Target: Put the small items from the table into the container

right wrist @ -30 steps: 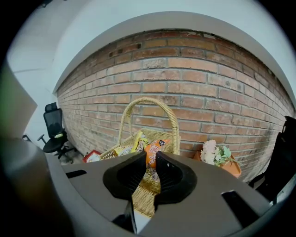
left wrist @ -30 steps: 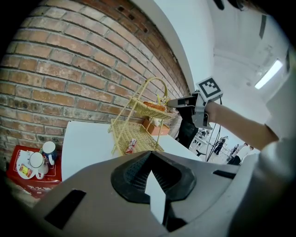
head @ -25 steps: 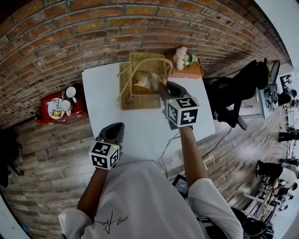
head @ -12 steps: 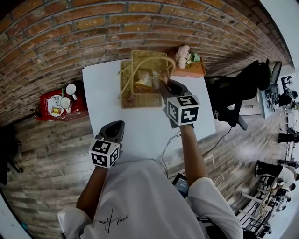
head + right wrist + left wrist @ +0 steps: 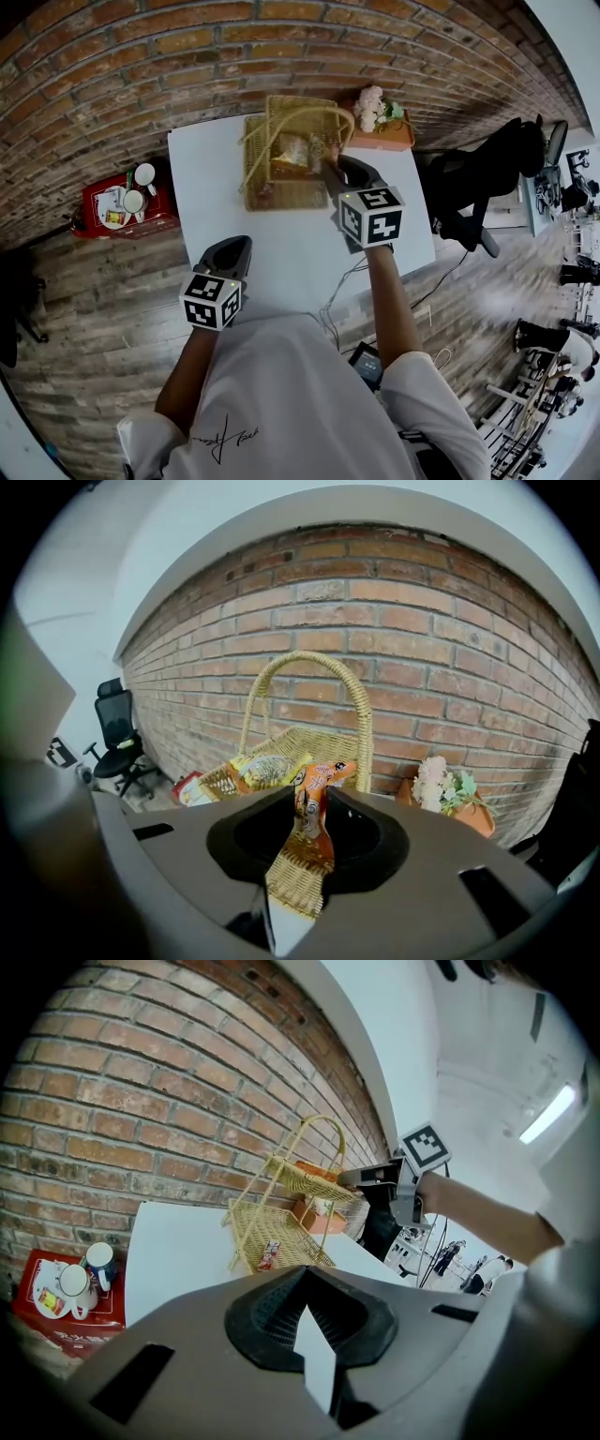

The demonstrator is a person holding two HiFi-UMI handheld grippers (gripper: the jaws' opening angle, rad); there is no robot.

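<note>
Orange snack packet [image 5: 322, 774] pinched between my right gripper's [image 5: 307, 801] opening jaws, yellow wicker basket [image 5: 319, 742] at 12 o'clock; left gripper [image 5: 306, 1288] closed, empty.

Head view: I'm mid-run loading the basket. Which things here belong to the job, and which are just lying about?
Job:
yellow wicker two-tier basket
orange snack packet in the right gripper, whose jaws are opening
yellow snack packet in the basket
white table

Lying about:
orange pot of pink flowers
red tray of mugs
black office chair
</note>
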